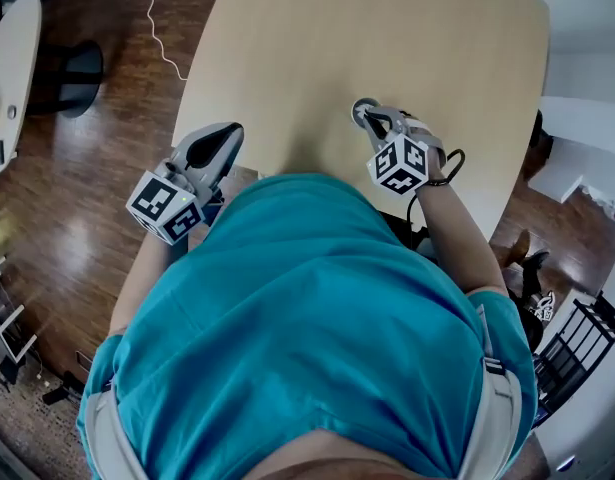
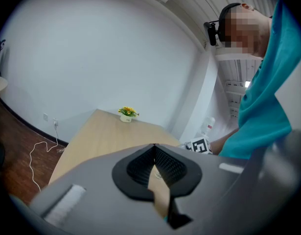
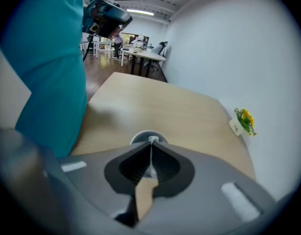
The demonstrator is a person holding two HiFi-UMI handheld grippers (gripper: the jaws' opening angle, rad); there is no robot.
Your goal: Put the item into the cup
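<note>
A small round grey cup (image 1: 358, 107) stands on the light wooden table (image 1: 387, 28) near its front edge. My right gripper (image 1: 368, 116) is right over it, jaws shut, tips above the cup's mouth. In the right gripper view the cup's rim (image 3: 138, 135) shows just beyond the closed tips of the right gripper (image 3: 151, 141); I cannot make out any item between them. My left gripper (image 1: 225, 136) hangs off the table's left edge over the floor. Its jaws meet at the tips of the left gripper (image 2: 154, 147) with nothing held.
A small pot of yellow flowers (image 3: 243, 121) sits at the table's far end by the white wall. A white cable (image 1: 167, 28) lies on the wooden floor at the left. A white round table (image 1: 12, 58) stands further left. My teal-shirted body fills the near side.
</note>
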